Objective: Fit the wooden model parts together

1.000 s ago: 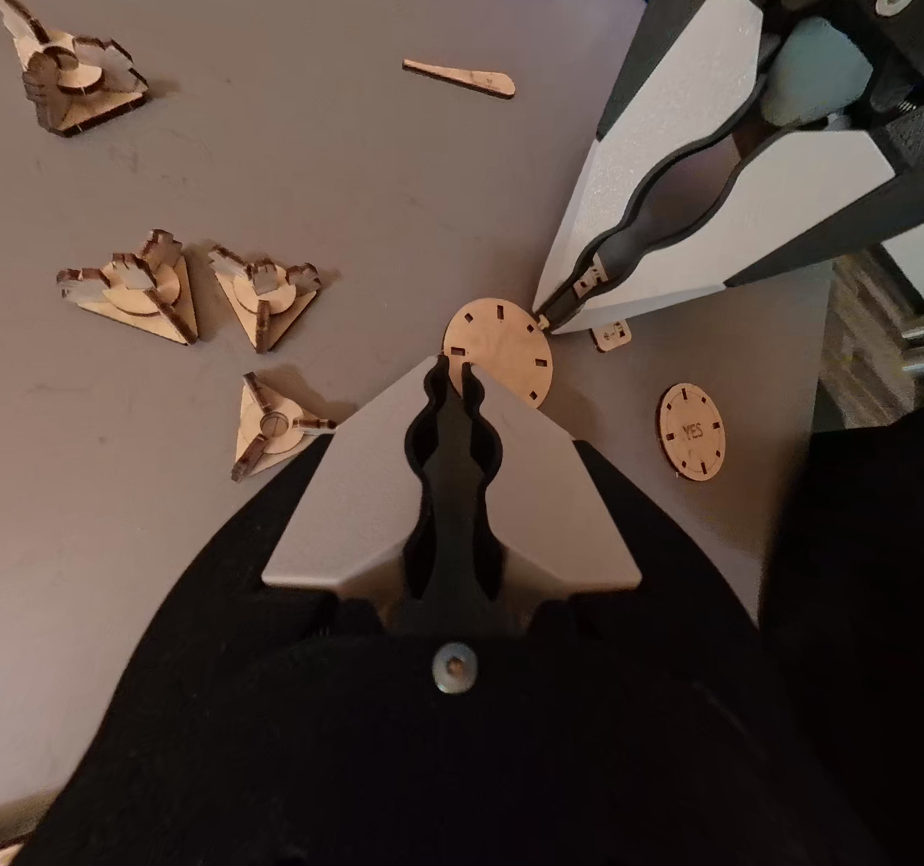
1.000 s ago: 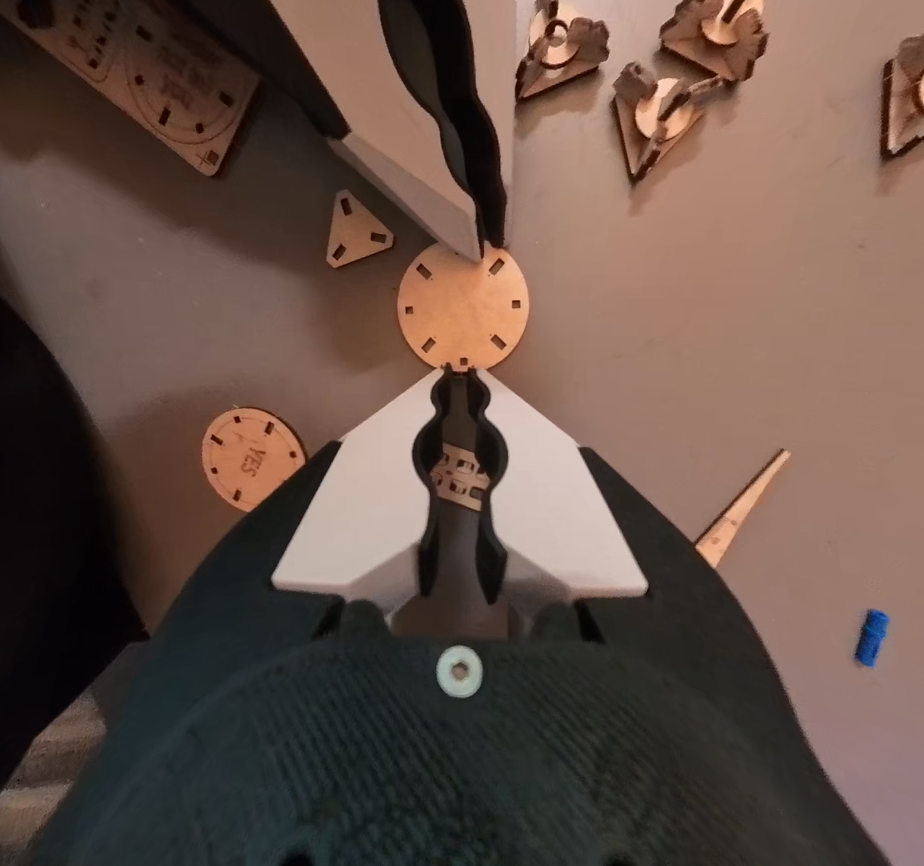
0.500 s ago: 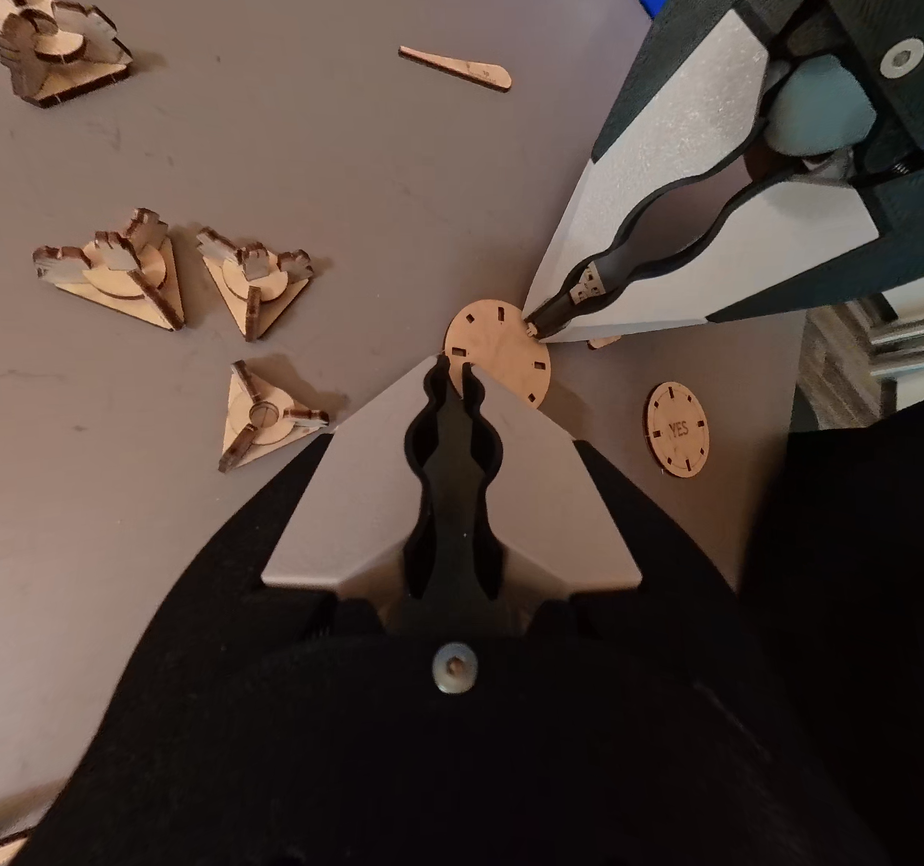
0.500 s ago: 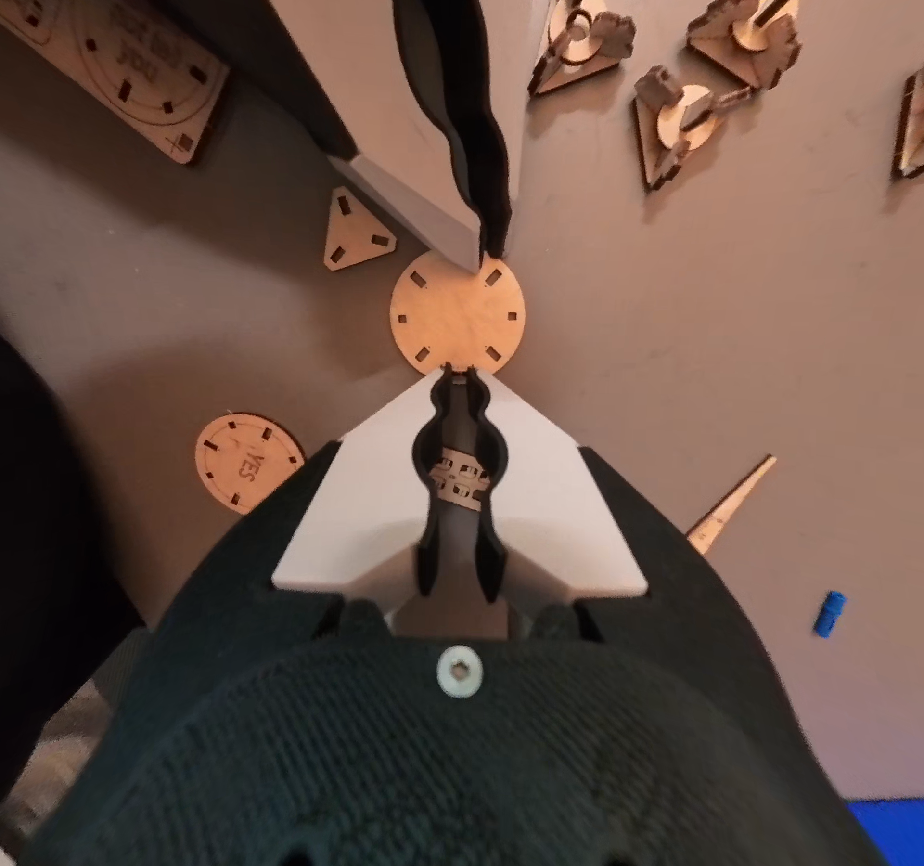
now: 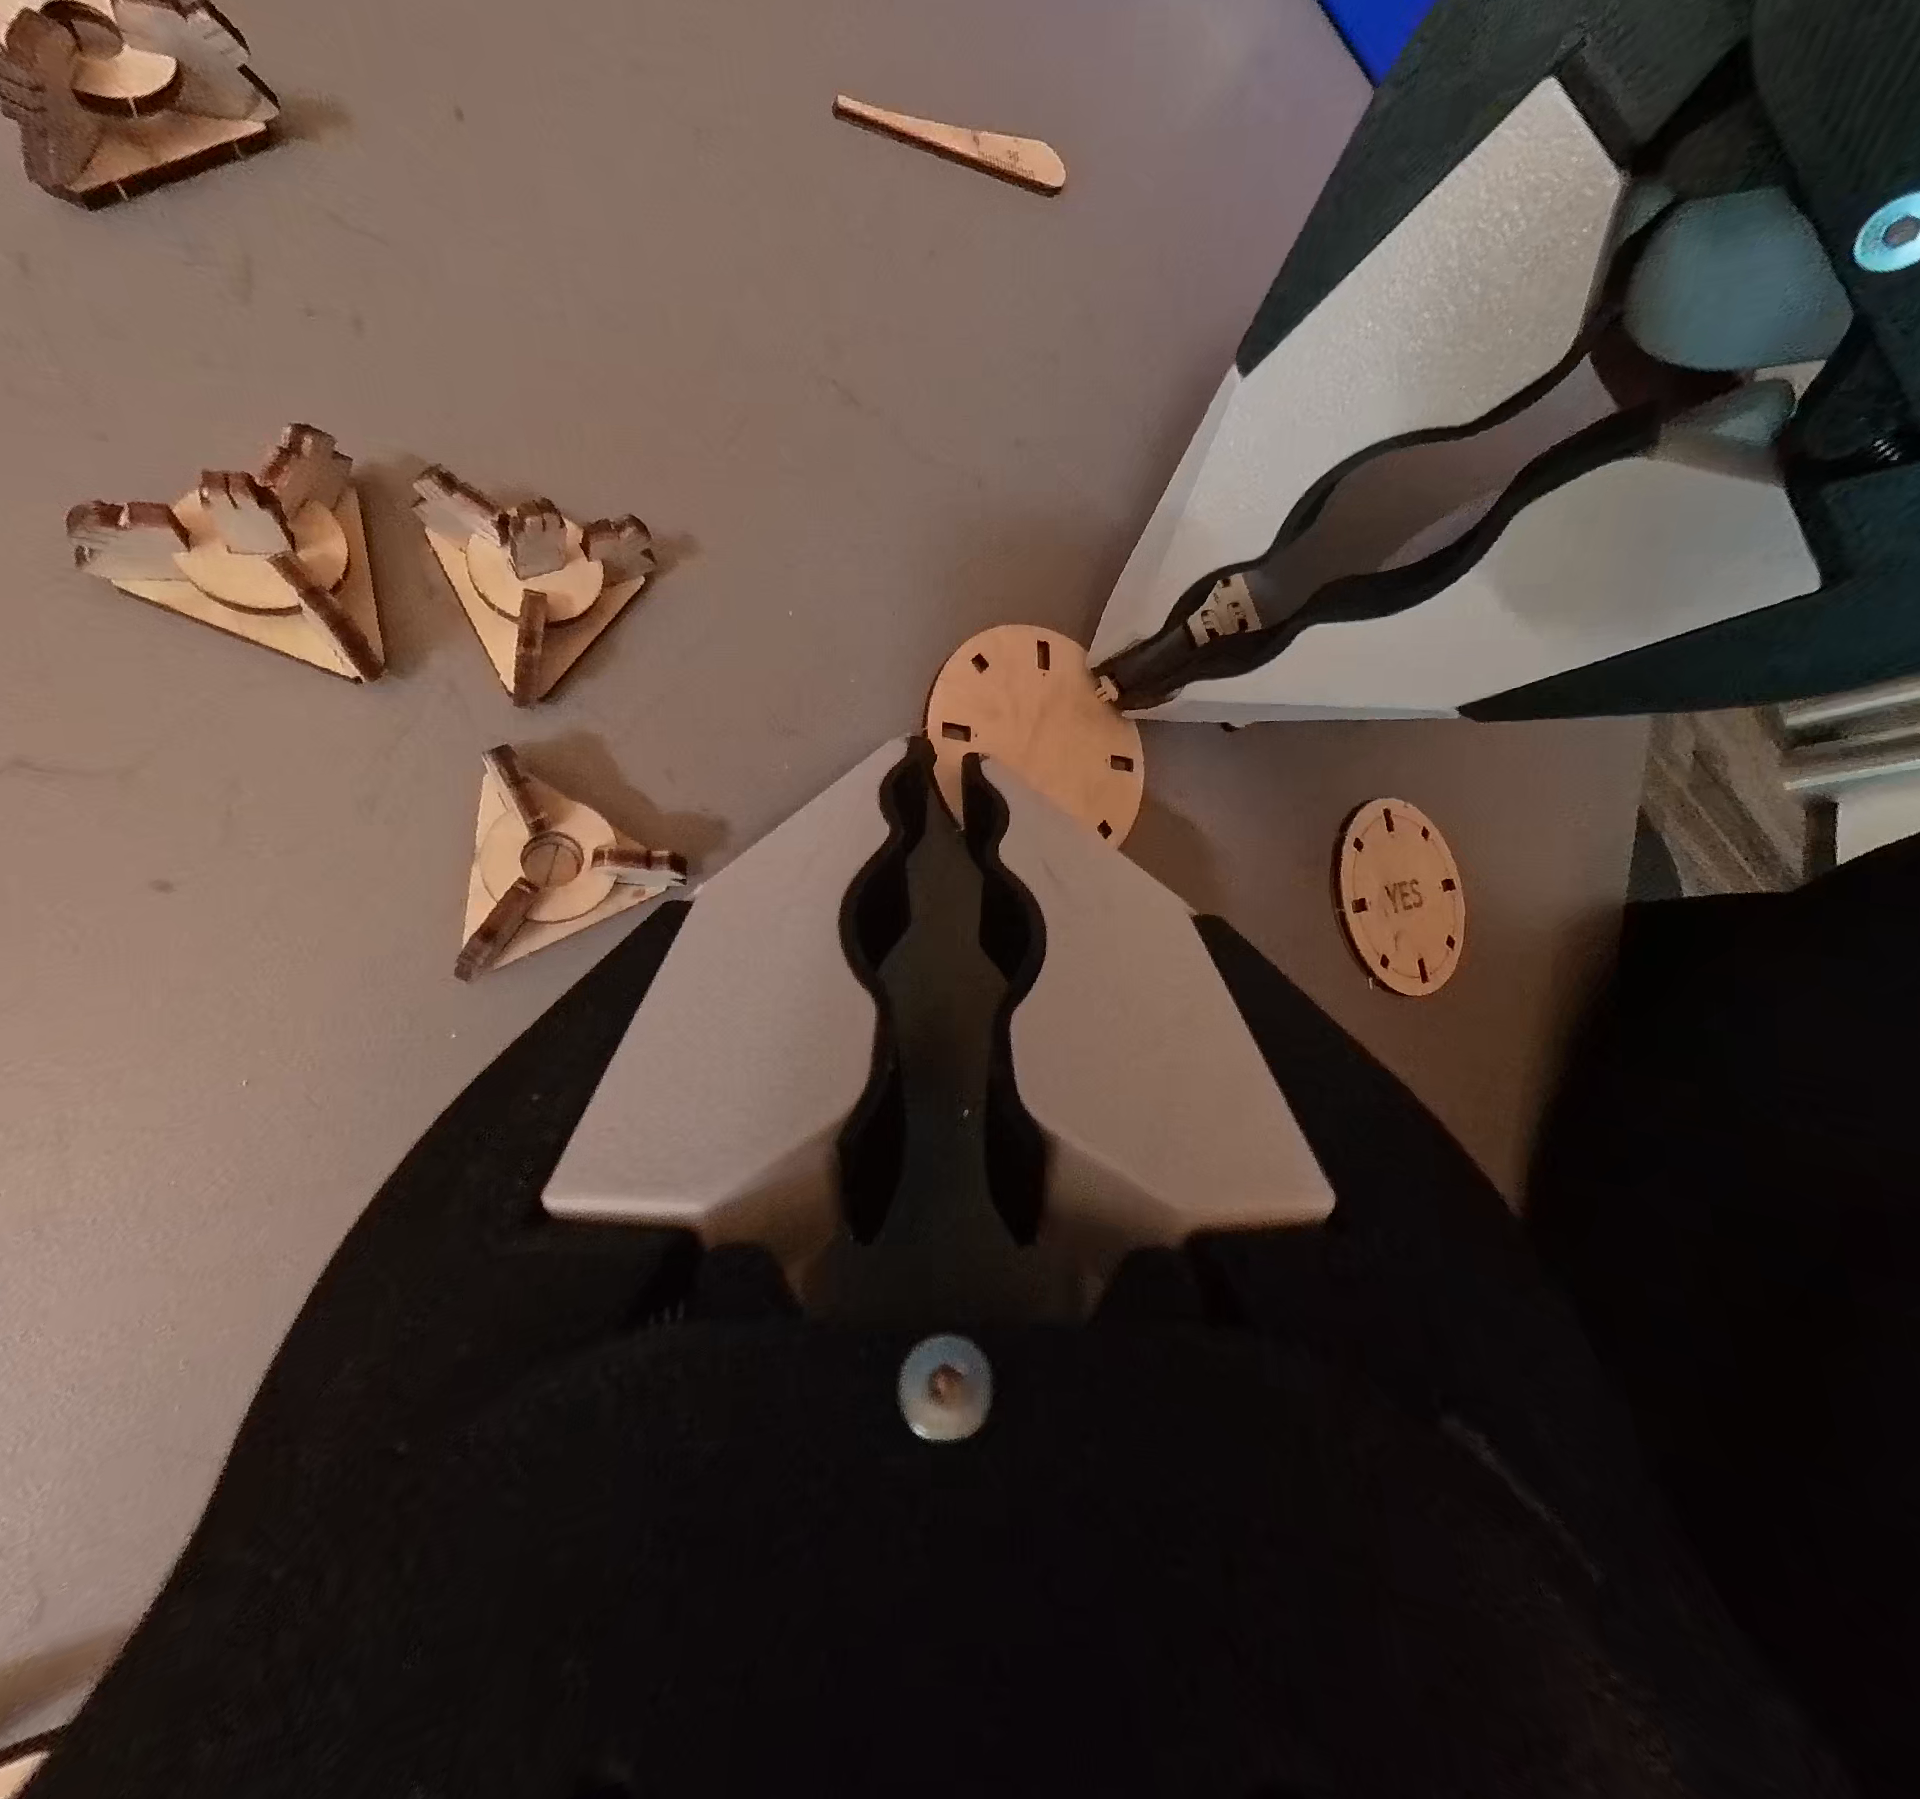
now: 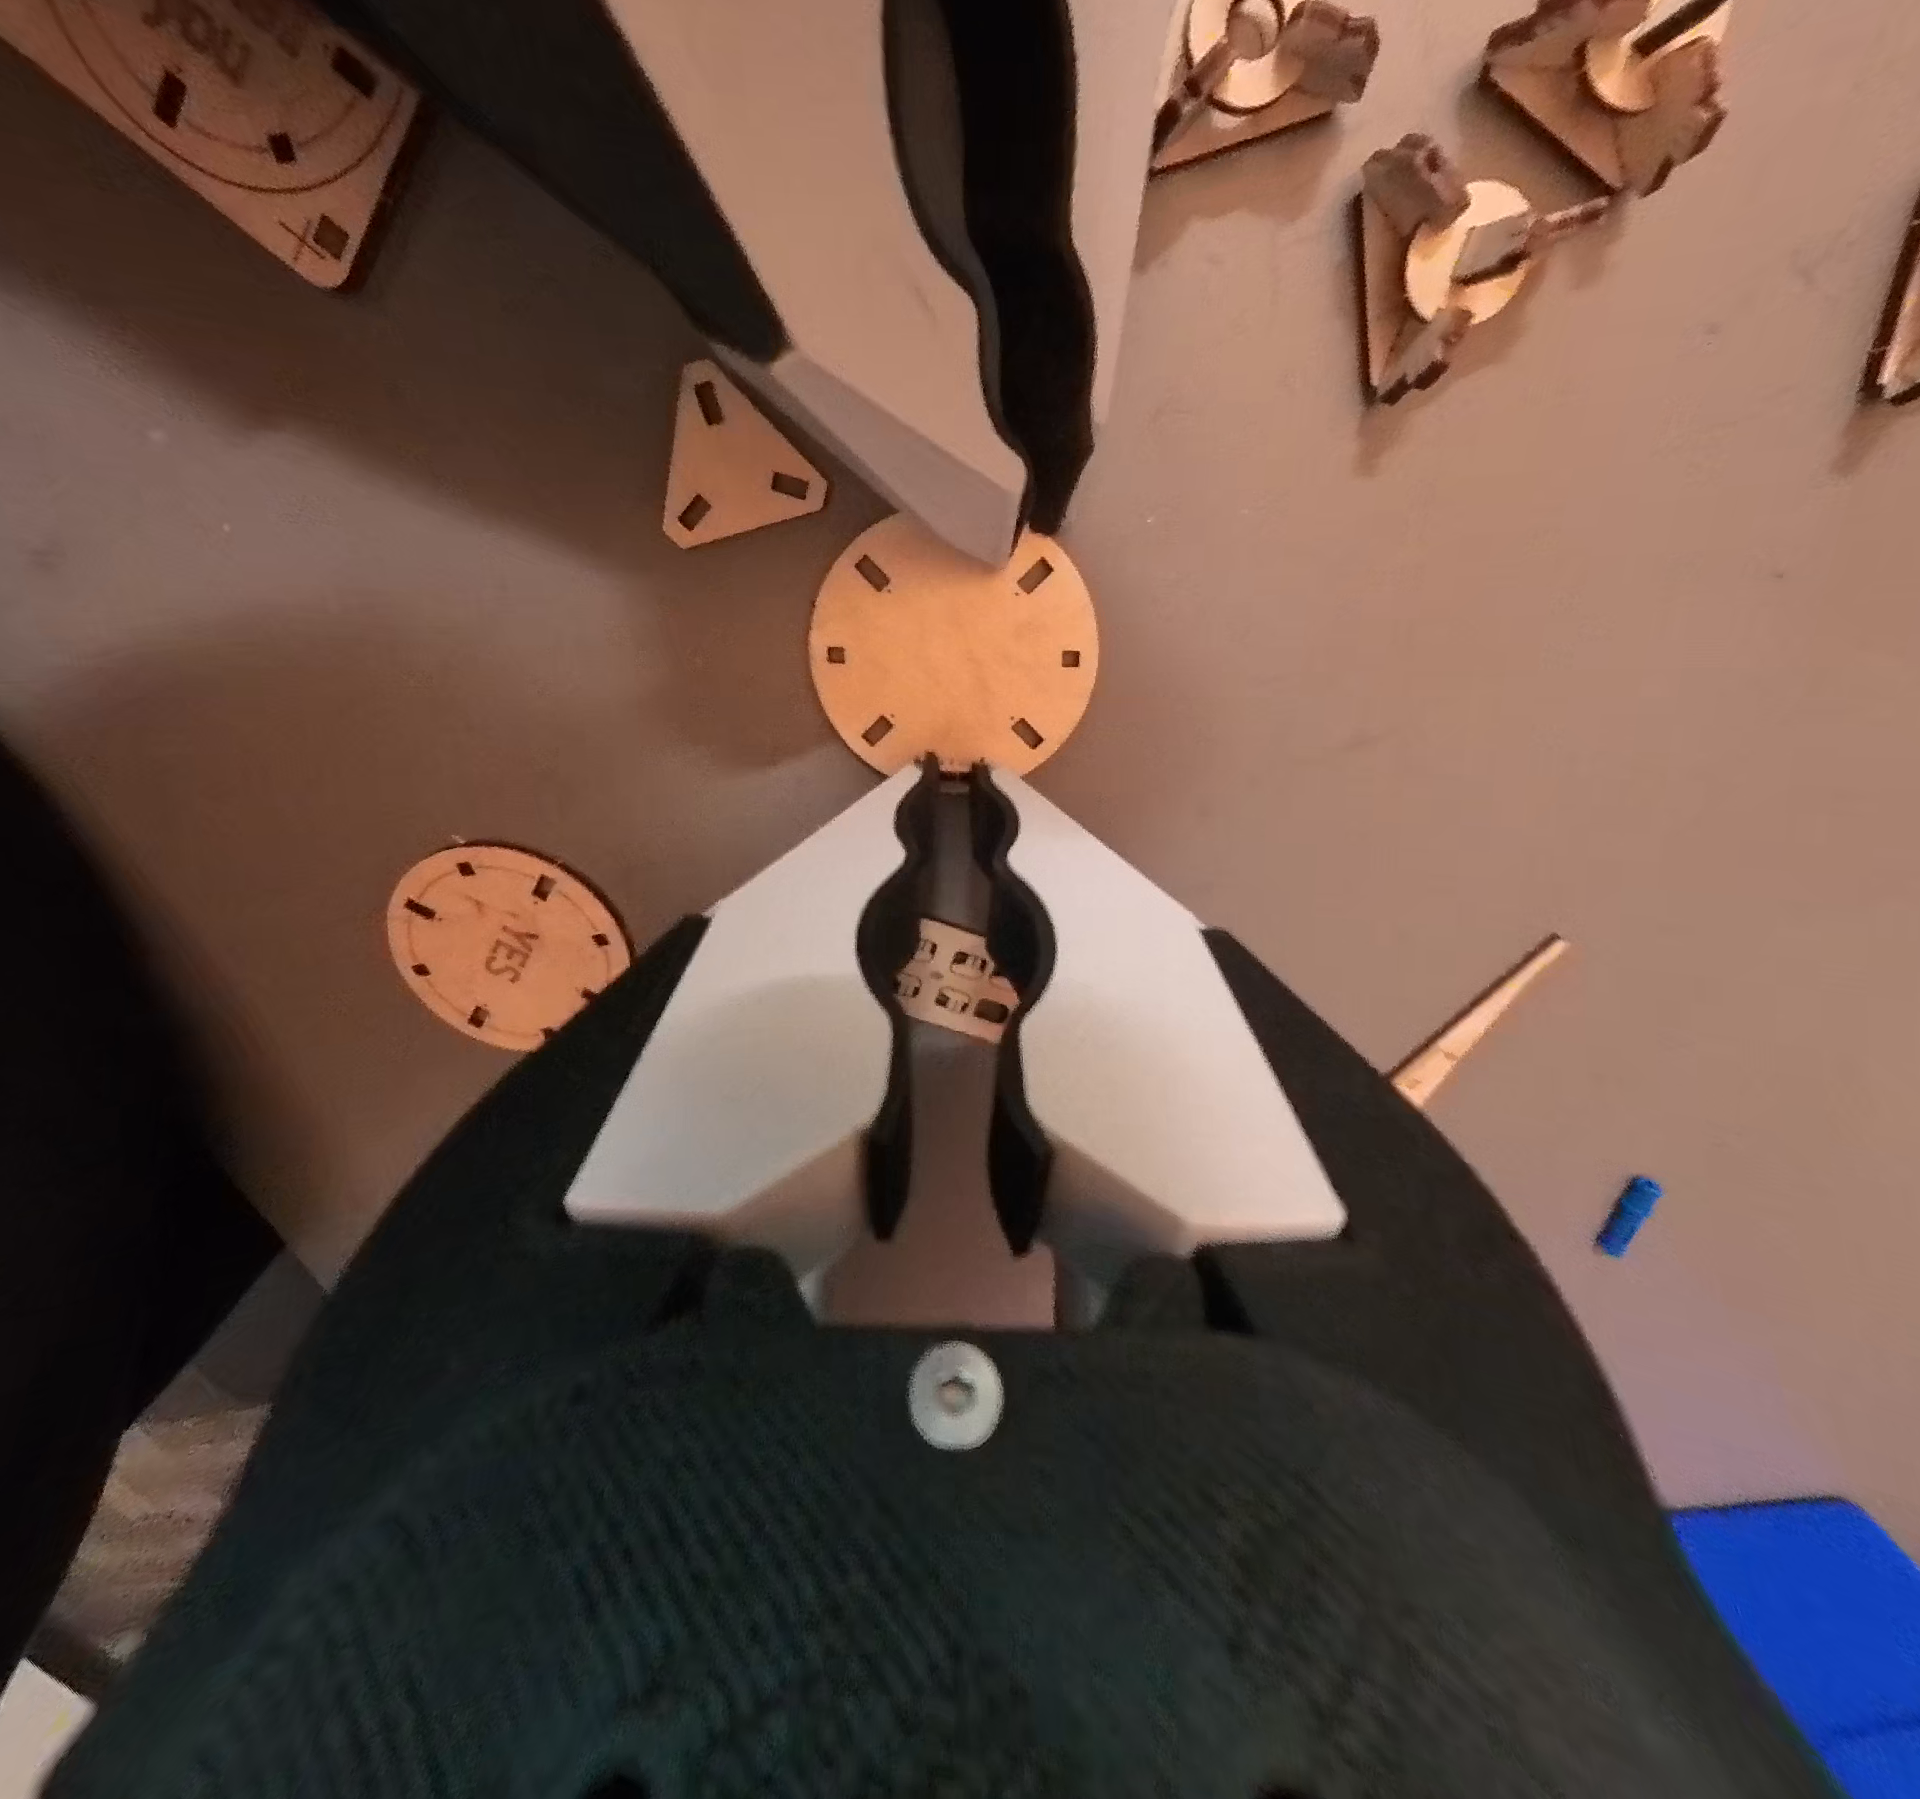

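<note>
The left gripper [image 5: 945, 762] is nearly closed, its 2 fingers clamped on the rim of a round, slotted, pale plywood disc [image 5: 1039, 741], which appears to be held just above the grey table surface [image 5: 623, 295], near its right edge. The right gripper [image 6: 951, 783] is pinched tight on a small notched plywood tab piece [image 6: 961, 986], whose tip is pressed against the disc's opposite rim. A second, engraved plywood disc [image 5: 1401, 897] lies flat beside that edge. 4 triangular plywood assemblies [image 5: 530, 575] are seen further towards the left edge, and a tapered wooden stick [image 5: 951, 144] towards the far edge.
</note>
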Tool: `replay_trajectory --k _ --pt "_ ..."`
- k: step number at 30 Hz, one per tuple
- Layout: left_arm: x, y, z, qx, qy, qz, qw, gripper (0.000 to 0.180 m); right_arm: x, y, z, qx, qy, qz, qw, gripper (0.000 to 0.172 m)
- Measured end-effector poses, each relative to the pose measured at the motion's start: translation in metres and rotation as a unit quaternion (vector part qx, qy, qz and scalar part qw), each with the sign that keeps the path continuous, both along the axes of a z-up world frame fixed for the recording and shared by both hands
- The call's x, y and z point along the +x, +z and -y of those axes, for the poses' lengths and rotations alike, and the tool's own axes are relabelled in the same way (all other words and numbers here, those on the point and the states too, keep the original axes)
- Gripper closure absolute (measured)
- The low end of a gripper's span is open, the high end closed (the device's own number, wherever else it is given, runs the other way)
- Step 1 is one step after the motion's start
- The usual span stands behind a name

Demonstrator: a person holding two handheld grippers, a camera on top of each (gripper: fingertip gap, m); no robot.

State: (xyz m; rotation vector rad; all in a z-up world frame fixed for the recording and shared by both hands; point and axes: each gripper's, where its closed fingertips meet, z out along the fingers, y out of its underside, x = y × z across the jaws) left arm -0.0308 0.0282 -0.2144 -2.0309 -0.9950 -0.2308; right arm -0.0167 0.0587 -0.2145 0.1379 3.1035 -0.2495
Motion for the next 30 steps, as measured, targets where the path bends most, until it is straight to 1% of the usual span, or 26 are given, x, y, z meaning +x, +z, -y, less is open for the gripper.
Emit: replay_trajectory --k 9,17,30 --pt "-0.0001 -0.0001 0.0001 0.0 0.002 0.001 1.0 0.175 0.0001 -0.0004 -0.0003 0.026 0.027 -0.006 0.999 0.168" --pt "0.0 -0.0001 -0.0001 0.001 0.002 0.002 1.0 0.175 0.0005 -0.0007 -0.0006 0.044 0.051 0.017 0.998 0.169" --pt "0.0004 -0.0003 -0.0001 0.002 0.004 0.005 1.0 0.176 0.0006 -0.002 -0.0008 0.039 0.024 0.02 0.999 0.168"
